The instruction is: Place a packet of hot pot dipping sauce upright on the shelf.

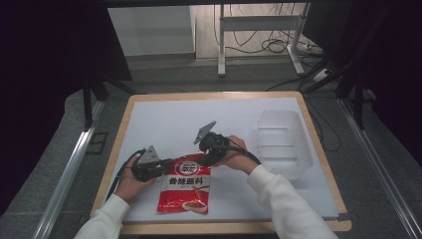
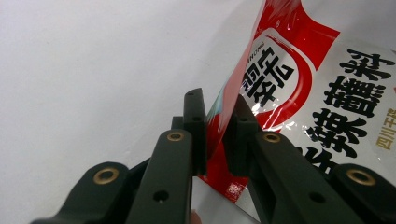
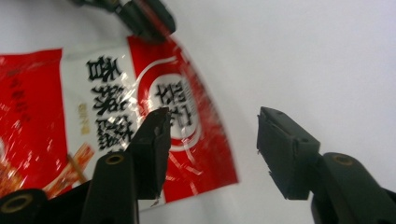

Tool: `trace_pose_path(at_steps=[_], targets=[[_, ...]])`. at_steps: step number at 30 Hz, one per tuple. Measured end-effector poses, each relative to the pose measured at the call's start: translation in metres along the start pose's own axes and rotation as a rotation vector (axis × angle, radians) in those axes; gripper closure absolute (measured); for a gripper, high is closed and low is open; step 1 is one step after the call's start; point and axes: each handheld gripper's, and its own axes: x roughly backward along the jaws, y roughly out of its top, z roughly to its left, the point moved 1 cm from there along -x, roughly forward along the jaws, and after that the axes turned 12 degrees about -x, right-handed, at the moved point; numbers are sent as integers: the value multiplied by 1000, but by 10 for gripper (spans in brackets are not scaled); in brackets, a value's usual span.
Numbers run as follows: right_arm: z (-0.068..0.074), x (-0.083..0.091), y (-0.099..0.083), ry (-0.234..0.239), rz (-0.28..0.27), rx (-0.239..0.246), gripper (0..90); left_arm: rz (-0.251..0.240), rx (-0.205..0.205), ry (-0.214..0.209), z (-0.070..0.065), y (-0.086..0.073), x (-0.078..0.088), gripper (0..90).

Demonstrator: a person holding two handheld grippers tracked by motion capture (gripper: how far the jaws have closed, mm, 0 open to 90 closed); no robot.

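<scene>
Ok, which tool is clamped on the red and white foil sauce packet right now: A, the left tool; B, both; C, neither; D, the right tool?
A: in the left gripper view the left tool pinches the edge of the red and white foil sauce packet, while the right tool stands open over the packet's corner, gripping nothing.

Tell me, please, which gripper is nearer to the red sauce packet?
Left: the left gripper is shut on the red sauce packet at its corner; the right gripper is open just off its top edge.
</scene>
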Motion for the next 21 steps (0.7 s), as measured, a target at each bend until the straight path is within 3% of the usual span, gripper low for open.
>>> trace_pose_path(at_steps=[7,10,13,21], targets=[[-4,-9,16,5,67,11,444,5,-12,2,-1,0,0,808],[-3,-17,19,31,100,17,478,5,-12,3,-1,0,0,809],[-1,-27,20,47,168,31,538,9,-19,8,-1,0,0,811],[1,-46,22,71,276,72,747,12,-33,10,-3,1,1,814]])
